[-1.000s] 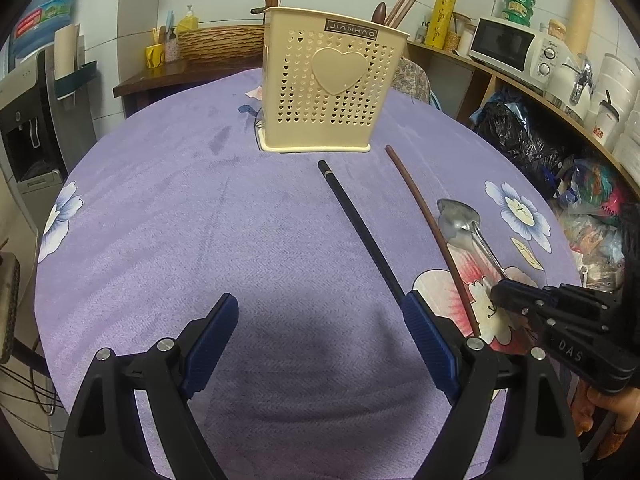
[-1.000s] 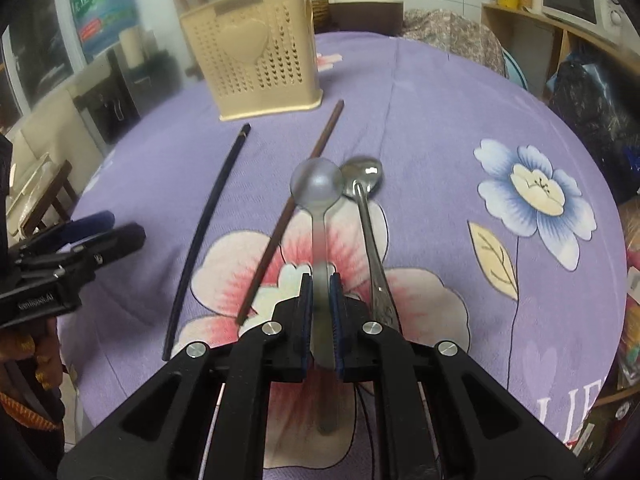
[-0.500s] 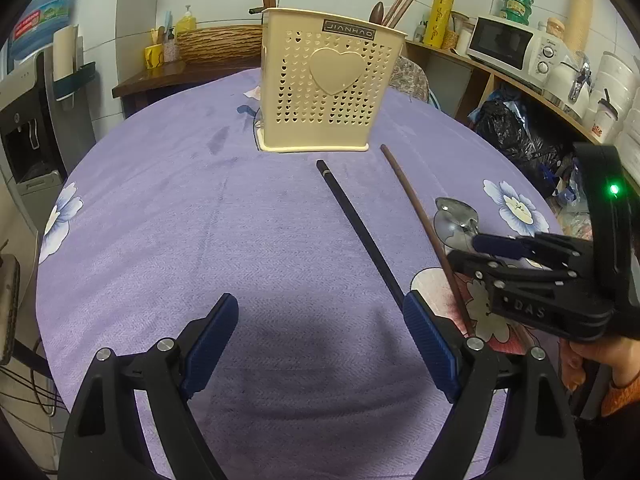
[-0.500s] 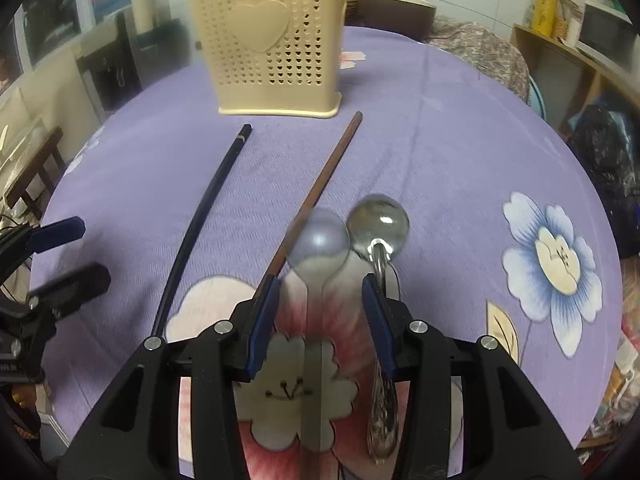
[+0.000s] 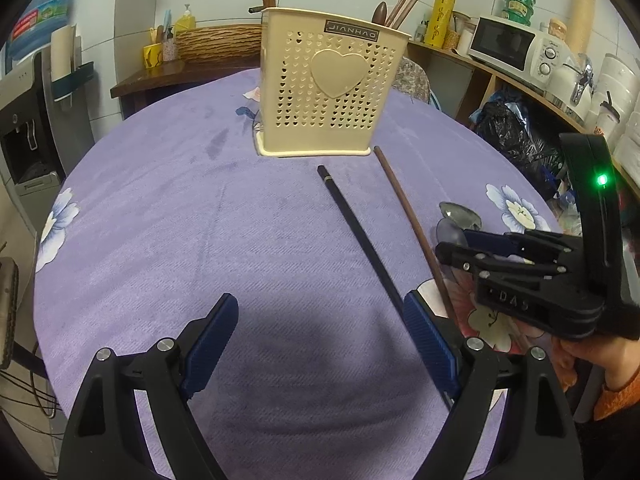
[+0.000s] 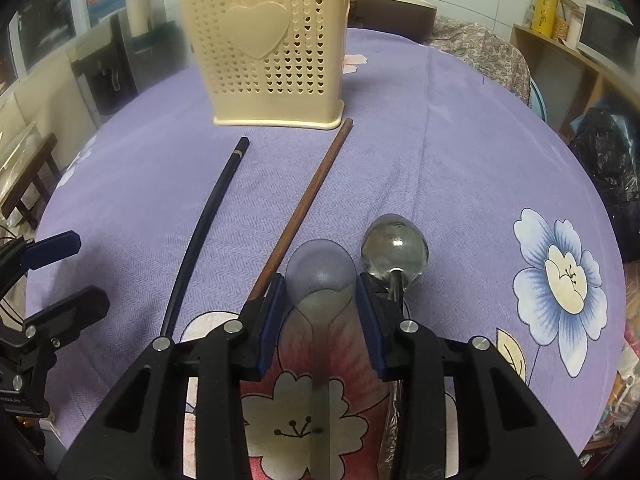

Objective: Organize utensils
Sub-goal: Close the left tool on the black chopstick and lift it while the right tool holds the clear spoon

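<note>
Little done as far as visible: 2 chopsticks, black (image 6: pixel 202 232) and brown (image 6: pixel 308 196), and 2 spoons, grey (image 6: pixel 320 276) and shiny (image 6: pixel 394 246), lie in front of the basket (image 6: pixel 268 52). Right gripper (image 6: pixel 322 312) closing around grey spoon, not yet pinching. Left gripper (image 5: pixel 320 344) wide open, empty.

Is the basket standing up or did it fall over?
Standing up. The basket sits flat on its base on the purple tablecloth, open top upward, heart front upright.

Left claw (image 5: pixel 320 344) gapes wide; right claw (image 6: pixel 322 304) closing, seemingly gripping nothing.
</note>
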